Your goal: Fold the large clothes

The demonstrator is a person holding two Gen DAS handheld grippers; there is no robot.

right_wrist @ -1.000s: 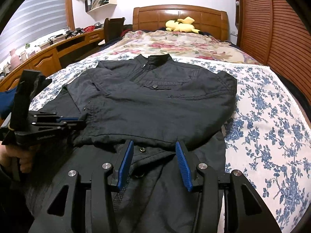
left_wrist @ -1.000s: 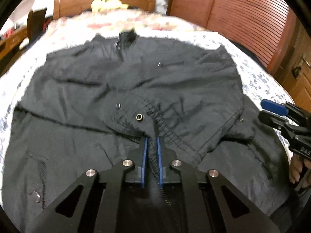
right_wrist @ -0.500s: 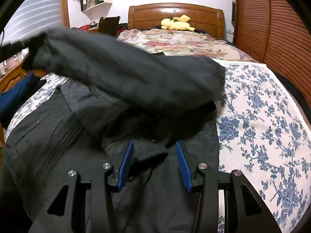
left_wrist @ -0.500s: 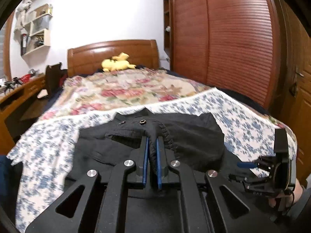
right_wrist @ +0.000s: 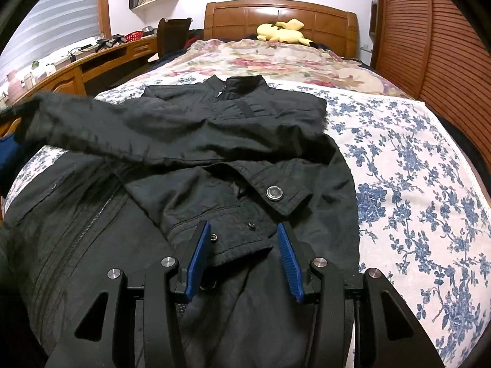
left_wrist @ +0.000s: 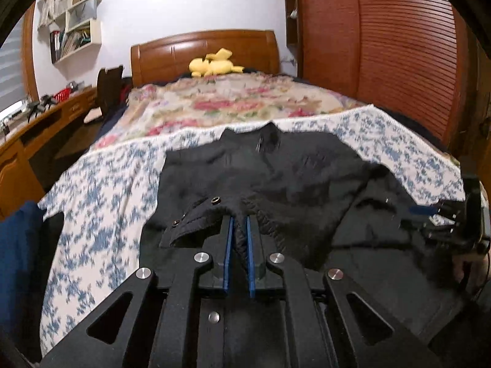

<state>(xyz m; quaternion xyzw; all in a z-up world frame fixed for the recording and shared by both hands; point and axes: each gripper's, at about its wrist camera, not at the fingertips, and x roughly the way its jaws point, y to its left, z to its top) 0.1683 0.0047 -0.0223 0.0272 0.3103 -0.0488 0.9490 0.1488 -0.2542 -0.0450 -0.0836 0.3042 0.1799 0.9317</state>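
a black jacket (right_wrist: 190,141) lies spread on a bed covered with a blue-flowered sheet (right_wrist: 414,184), its stand-up collar toward the wooden headboard (right_wrist: 279,15) and its hem toward the cameras. the left gripper (left_wrist: 238,230) is clamped tight on a cuffed end of one sleeve (left_wrist: 214,214), the blue pads (left_wrist: 228,251) pressed together with only a thin fold of dark cloth between them; a small metal snap sits on the cuff tab just beside the fingertips. in the right wrist view that same sleeve (right_wrist: 92,122) stretches across the chest of the jacket toward the left edge, lifted clear of the fabric below it. the right gripper (right_wrist: 244,245) hangs over the lower front of the jacket with its blue pads (right_wrist: 199,257) standing apart; the hem with a large round snap (right_wrist: 274,192) lies below and between them, but the pads do not press on it. in the left wrist view the right gripper (left_wrist: 442,217) shows blurred at the right edge, low over the jacket's side. beyond the jacket lies a rose-patterned quilt (left_wrist: 233,101), and a yellow plush toy (right_wrist: 284,32) rests against the headboard. a wooden desk (right_wrist: 92,64) runs along the left of the bed, and slatted wooden doors (left_wrist: 399,46) line the right.
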